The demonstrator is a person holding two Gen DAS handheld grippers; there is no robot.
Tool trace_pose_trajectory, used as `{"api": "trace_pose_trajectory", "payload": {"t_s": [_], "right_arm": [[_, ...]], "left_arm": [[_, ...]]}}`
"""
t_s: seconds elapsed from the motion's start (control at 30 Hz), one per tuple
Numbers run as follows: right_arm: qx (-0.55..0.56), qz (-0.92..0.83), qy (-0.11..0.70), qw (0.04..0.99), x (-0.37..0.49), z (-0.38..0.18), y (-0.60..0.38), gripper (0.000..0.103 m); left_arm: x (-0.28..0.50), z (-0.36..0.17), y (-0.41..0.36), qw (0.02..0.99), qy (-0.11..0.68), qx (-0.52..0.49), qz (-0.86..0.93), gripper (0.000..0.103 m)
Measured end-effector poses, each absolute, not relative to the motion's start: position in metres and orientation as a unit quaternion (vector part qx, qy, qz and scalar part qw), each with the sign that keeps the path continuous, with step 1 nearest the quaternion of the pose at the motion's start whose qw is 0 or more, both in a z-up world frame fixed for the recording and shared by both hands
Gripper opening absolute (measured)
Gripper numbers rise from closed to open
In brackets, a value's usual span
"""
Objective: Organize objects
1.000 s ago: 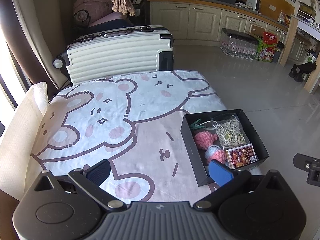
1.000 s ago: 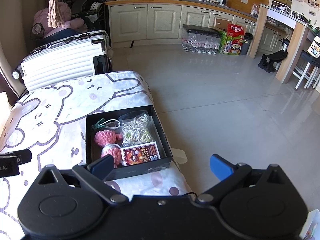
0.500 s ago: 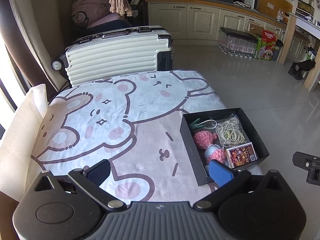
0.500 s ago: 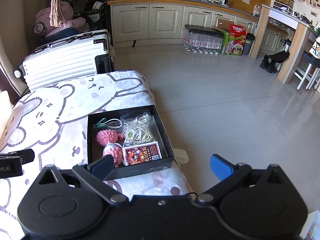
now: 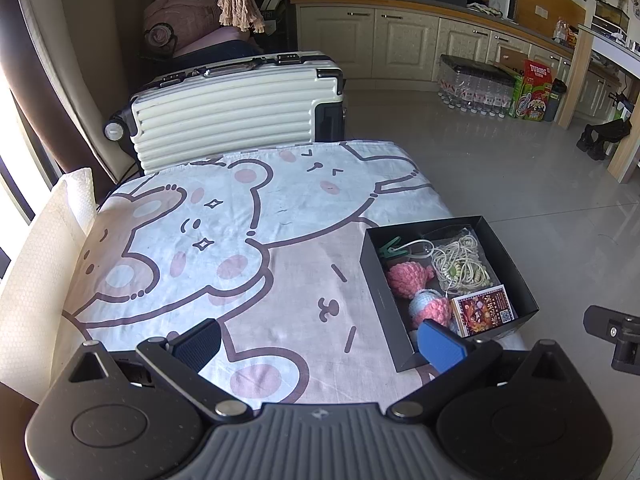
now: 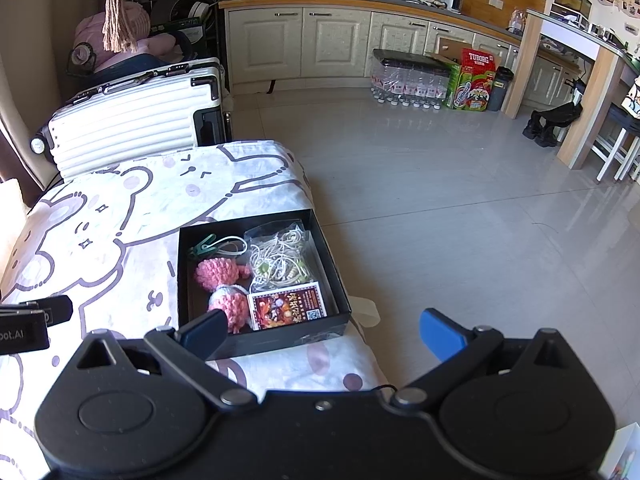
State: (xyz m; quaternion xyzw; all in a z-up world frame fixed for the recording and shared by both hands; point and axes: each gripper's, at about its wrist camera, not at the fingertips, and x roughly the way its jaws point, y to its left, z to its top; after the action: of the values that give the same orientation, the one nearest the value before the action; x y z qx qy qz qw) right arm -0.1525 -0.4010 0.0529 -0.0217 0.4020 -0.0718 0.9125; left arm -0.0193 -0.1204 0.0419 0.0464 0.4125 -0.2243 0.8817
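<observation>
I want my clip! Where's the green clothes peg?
In both views, the green peg lies in the black box's far left corner, beside the pink crochet toy.

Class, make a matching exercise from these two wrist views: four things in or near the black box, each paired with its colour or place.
Things:
1. clip
2. crochet ball
3. card
4. suitcase

Descriptions:
A. pink
B. green
C. beyond the bed's far end
D. near right corner of the black box

Pairs: 1-B, 2-A, 3-D, 4-C
</observation>
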Motion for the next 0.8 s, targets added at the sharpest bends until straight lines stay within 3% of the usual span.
{"api": "trace_pose_trajectory", "payload": {"t_s": [0.8], "right_arm": [[-0.021,-0.070,0.401,0.913,-0.1522,0.0531,-0.4012,0.103]], "left_arm": [[-0.0213,0.0427,-0.1243,0.882,0.411,0.047,-0.228,0.103]]}}
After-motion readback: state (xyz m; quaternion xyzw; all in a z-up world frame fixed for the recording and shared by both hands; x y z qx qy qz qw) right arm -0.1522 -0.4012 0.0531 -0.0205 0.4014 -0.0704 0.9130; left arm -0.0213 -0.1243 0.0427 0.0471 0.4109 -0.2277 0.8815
